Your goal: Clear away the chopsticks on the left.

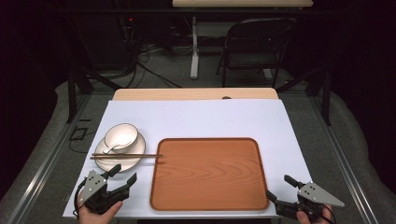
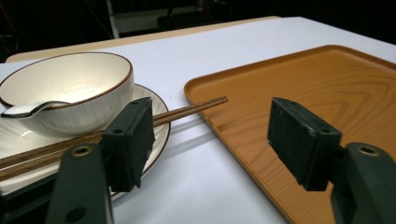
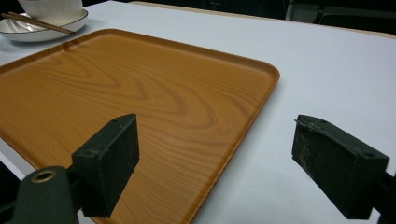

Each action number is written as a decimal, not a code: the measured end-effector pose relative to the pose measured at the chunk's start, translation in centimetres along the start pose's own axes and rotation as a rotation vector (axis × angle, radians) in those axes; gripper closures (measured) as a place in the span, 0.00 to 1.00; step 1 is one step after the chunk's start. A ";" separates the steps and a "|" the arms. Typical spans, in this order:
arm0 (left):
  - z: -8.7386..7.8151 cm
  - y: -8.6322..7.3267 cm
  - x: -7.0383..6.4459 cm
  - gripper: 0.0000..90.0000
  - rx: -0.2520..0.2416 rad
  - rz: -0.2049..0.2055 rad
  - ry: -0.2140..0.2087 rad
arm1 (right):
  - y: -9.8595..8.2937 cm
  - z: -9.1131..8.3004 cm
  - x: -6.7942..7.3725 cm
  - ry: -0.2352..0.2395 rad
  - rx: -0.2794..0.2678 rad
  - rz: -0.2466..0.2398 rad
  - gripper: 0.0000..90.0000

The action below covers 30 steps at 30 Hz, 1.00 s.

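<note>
A wooden tray [image 1: 208, 173] lies on the counter [image 1: 201, 116]. Left of the tray, chopsticks [image 1: 126, 156] rest across a plate [image 1: 119, 160] holding a bowl [image 1: 121, 136]. Left tongs [image 1: 122, 176] and right tongs [image 1: 279, 189] flank the tray, both spread apart and empty.

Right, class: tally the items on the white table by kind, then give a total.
Tray: 1
Plate: 1
Bowl: 1
Spoon: 1
Chopsticks: 2, lying across the plate, tips at the tray's edge
Total: 6
</note>
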<state>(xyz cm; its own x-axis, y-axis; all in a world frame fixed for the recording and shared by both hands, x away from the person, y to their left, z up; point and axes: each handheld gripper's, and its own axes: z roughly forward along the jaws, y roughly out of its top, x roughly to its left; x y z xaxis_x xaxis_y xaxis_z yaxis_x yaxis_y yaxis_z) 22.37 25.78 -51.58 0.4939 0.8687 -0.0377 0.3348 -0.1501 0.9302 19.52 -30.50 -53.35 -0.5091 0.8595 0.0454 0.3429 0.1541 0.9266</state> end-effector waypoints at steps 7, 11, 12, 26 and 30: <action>-0.8 0.6 0.8 0.32 0.057 0.057 0.018 | 0.0 0.1 -0.1 -0.002 0.005 0.002 0.16; -1.4 1.0 1.3 0.37 0.099 0.132 0.057 | 0.0 0.1 -0.1 -0.001 0.006 0.003 0.16; -1.5 1.2 1.5 0.39 0.109 0.156 0.071 | 0.0 0.1 -0.1 -0.001 0.007 0.003 0.16; -1.7 1.9 3.4 0.46 0.180 0.291 0.093 | 0.0 0.2 0.0 0.003 0.010 0.001 0.16; -1.6 2.0 3.7 0.51 0.234 0.381 0.131 | 0.0 0.2 0.0 0.002 0.010 0.005 0.16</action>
<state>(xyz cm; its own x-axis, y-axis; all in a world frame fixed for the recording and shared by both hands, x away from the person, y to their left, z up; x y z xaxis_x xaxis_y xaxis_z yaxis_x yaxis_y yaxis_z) 23.61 29.45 -49.27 0.5167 0.7810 0.3508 0.3287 -0.5594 0.7610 19.69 -30.45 -53.38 -0.5089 0.8593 0.0504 0.3535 0.1552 0.9225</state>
